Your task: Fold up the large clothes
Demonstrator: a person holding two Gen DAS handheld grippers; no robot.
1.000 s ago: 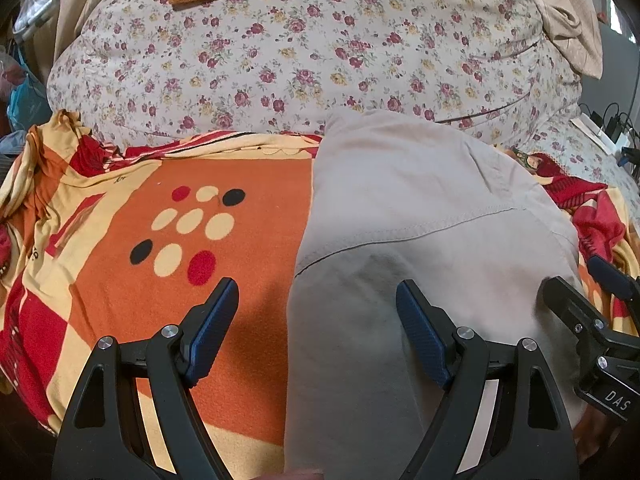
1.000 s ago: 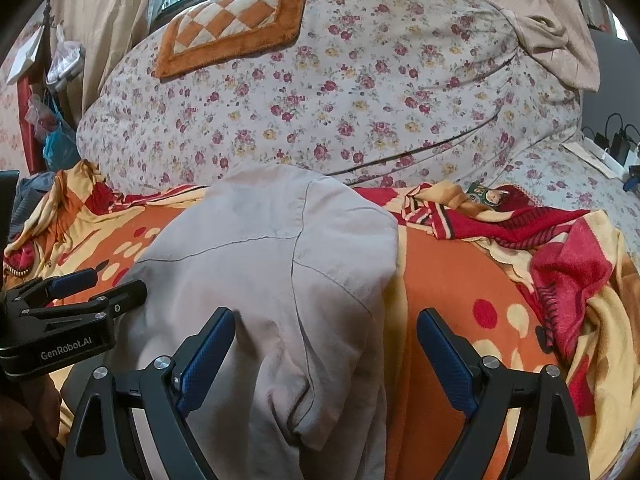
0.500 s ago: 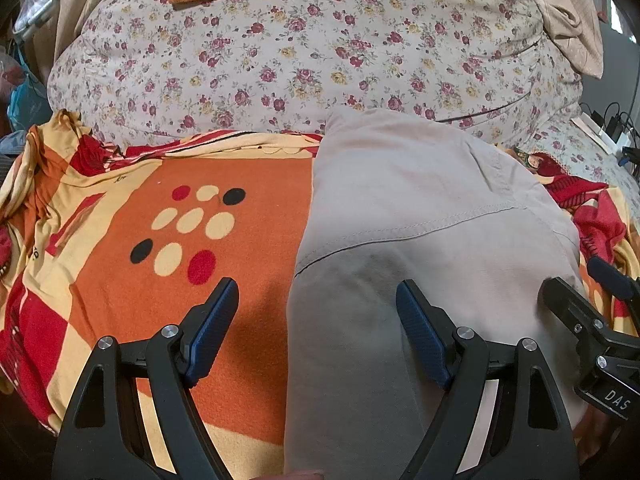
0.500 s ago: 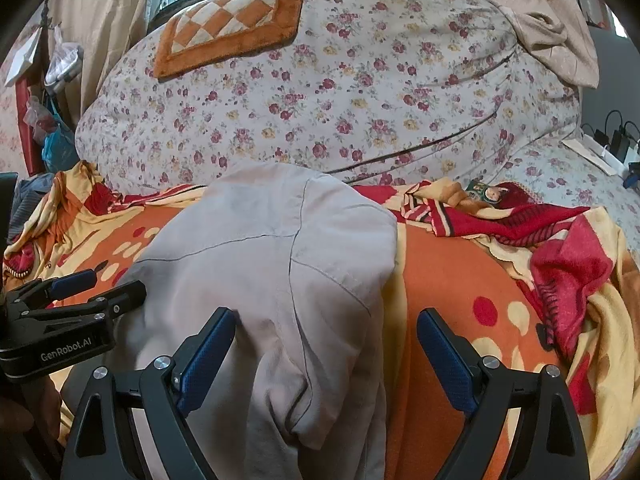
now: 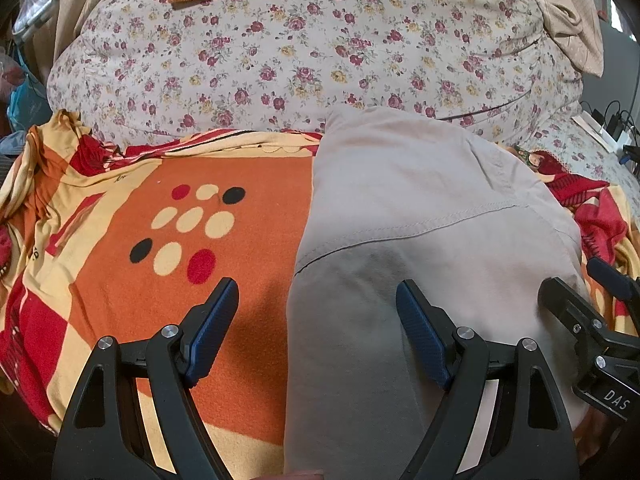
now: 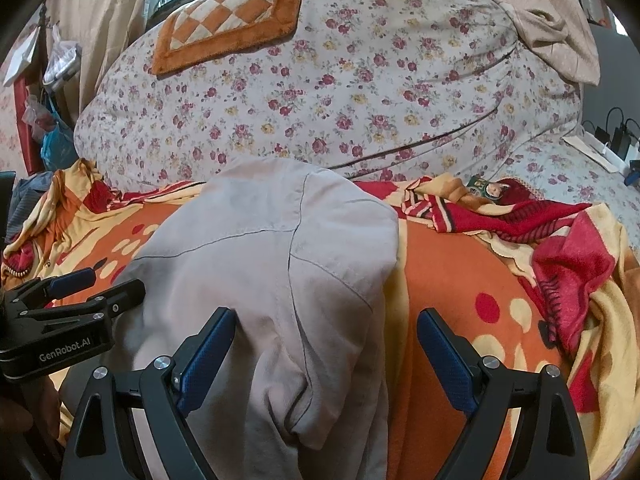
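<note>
One beige garment (image 5: pixel 420 240), one orange blanket (image 5: pixel 120 280), one floral quilt (image 5: pixel 280 60), one checkered mat (image 6: pixel 224 28), two claws (image 5: pixel 316 324) (image 6: pixel 326 344).

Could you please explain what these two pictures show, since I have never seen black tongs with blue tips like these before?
No robot arm is at work: a person holds a two-finger gripper in each hand, with a wide-angle camera on each looking along its fingers. One picture comes from the left gripper, the other from the right gripper; each also catches its partner at the edge. Both stand open over the bed and hold nothing. A beige garment, partly folded, lies on an orange patterned blanket. Behind it rises a big flowered quilt with a checked orange mat on top.
</note>
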